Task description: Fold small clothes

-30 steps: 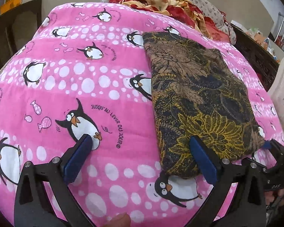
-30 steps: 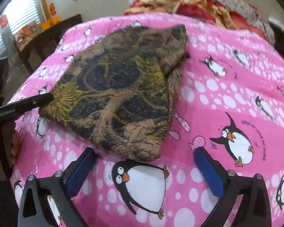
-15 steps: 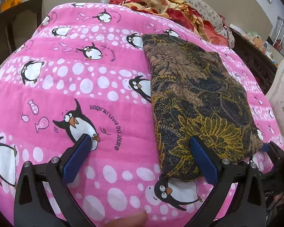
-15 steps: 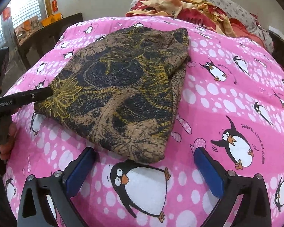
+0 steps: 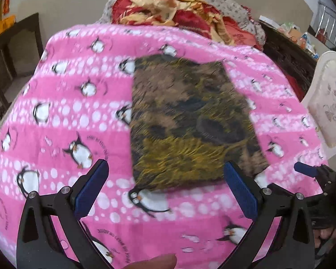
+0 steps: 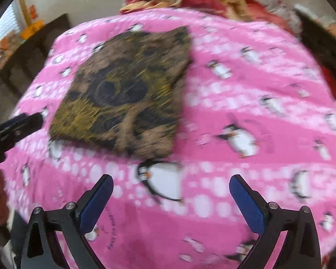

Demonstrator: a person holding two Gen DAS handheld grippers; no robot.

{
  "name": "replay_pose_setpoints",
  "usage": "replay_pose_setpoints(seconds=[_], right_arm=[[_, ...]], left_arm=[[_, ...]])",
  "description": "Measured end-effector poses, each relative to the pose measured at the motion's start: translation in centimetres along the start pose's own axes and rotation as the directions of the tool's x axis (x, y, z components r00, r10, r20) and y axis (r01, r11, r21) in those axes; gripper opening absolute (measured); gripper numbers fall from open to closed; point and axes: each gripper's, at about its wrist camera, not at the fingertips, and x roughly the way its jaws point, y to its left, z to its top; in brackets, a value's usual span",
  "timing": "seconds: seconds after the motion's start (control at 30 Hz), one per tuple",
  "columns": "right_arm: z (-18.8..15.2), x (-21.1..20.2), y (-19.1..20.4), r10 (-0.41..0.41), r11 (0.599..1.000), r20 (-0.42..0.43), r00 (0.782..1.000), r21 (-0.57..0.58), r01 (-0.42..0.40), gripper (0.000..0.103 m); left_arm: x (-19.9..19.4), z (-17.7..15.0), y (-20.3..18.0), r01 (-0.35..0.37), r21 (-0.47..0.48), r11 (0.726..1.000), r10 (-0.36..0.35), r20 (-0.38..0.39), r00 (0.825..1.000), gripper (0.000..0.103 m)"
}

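The right claw [image 6: 171,192] stood wide open and empty above a pink penguin-print blanket [image 6: 246,85]. A folded brown and yellow patterned cloth [image 6: 127,94] lay flat on the blanket ahead of it. The left claw's dark tip [image 6: 22,123] showed just beside the cloth's left corner.

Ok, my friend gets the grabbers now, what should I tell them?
Left tool: open, empty, short of the cloth's near edge.
Right tool: open, empty, short of the cloth too.
The brown and yellow patterned cloth lies flat on the pink penguin blanket, looking folded into a tidy rectangle; nothing grips it.
Left to do: maybe another fold or move it aside. The pictures are blurry, so check first.
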Motion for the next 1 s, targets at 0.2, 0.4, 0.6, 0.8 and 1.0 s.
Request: replay_pose_setpoints(seconds=[0.2,0.4,0.6,0.8,1.0], right_arm=[[2.1,-3.3,-0.9,-0.066,0.997,0.081,0.995,0.046,0.062,0.103],[2.9,-4.7,-0.5,-0.071,0.997,0.133,0.989,0.038,0.067,0.103],[3.1,-6.8,0.0,0.006,1.000,0.220,0.975,0.010,-0.009,0.103],[3.0,-9.2,0.5,0.049,0.999,0.314,0.948,-0.021,-0.045,0.103],[2.8,-9.6,0.4,0.066,0.998,0.328,0.942,-0.033,-0.058,0.103]], left_arm=[[-2.3,2.6,-1.0,0.034,0.003,0.999,-0.034,0.066,0.997,0.103],[-3.0,3.6,-1.1,0.020,-0.006,1.000,-0.020,0.069,0.997,0.103],[-2.8,3.6,-2.0,-0.029,-0.003,1.000,0.029,0.042,0.999,0.103],[-2.1,3.7,-2.3,-0.079,-0.018,0.997,0.080,0.028,0.996,0.103],[-1.4,3.5,-2.4,-0.099,-0.017,0.995,0.099,0.004,0.995,0.103]])
